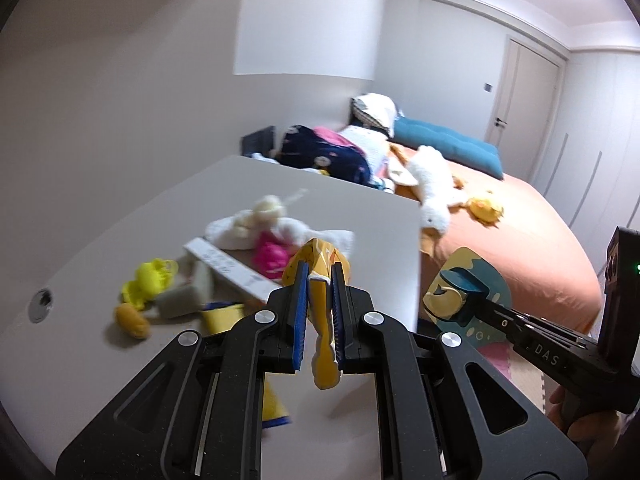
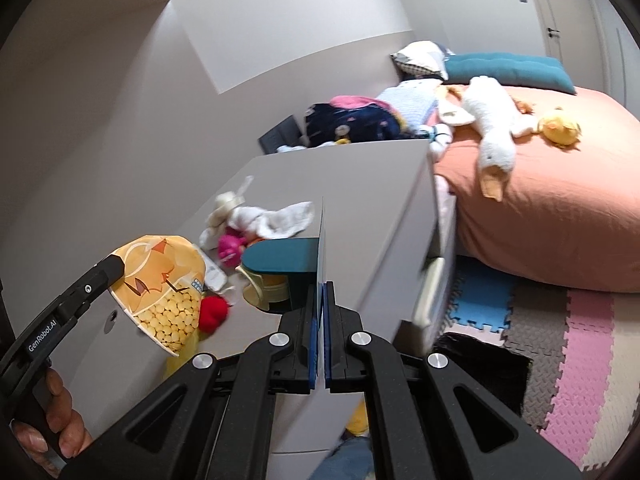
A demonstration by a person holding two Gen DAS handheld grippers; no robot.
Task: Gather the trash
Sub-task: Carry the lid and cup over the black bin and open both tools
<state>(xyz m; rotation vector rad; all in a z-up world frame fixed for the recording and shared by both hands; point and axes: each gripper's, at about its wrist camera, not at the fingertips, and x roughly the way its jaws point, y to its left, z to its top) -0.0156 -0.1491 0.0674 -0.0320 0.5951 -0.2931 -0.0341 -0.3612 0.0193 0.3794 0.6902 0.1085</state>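
My left gripper [image 1: 320, 274] is shut on a crumpled yellow snack bag [image 1: 325, 360], held above the grey desk [image 1: 340, 200]. The right wrist view shows the same bag [image 2: 164, 280], printed with corn, hanging from the left gripper [image 2: 116, 266] at the left. My right gripper [image 2: 323, 286] is shut on a thin flat card [image 2: 280, 256] with teal and yellow print, seen edge-on. In the left wrist view that card [image 1: 468, 276] sits at the right gripper's tip [image 1: 482, 300], just past the desk's right edge.
Strewn across the desk are a yellow toy [image 1: 150, 280], a pink toy [image 1: 270, 258], white cloths [image 1: 256, 224], a white box [image 1: 228, 272] and a sponge [image 1: 180, 300]. An orange bed [image 2: 560, 220] with a goose plush [image 2: 496, 128] stands at the right. Foam mats [image 2: 580, 360] and a black object [image 2: 480, 368] lie on the floor.
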